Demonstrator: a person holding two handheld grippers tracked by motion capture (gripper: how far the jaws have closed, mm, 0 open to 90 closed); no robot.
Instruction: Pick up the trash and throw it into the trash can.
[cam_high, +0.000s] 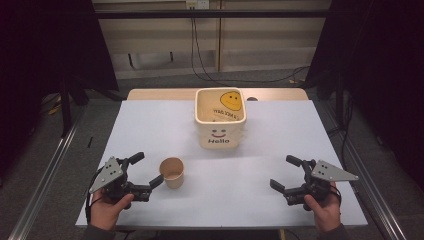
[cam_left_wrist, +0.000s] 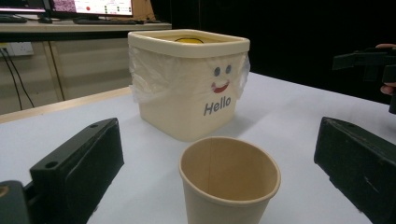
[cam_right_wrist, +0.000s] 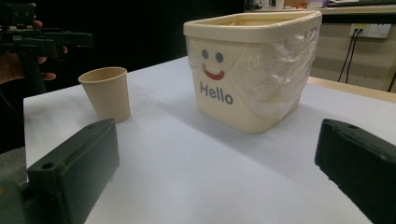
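High view showing paper cup (cam_high: 172, 172) standing empty near bin (cam_high: 220, 120), left tongs (cam_high: 146, 170) gaping wide around cup without touching, right tongs (cam_high: 286, 172) gaping wide, holding nothing

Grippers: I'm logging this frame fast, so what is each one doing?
Left gripper: open, jaws either side of the paper cup, not pressing it.
Right gripper: open, holding nothing.

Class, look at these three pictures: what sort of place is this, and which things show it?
Probably a lab or recording room: a white table ringed by black curtains, computer screens on a desk behind, and loose cables on the floor.
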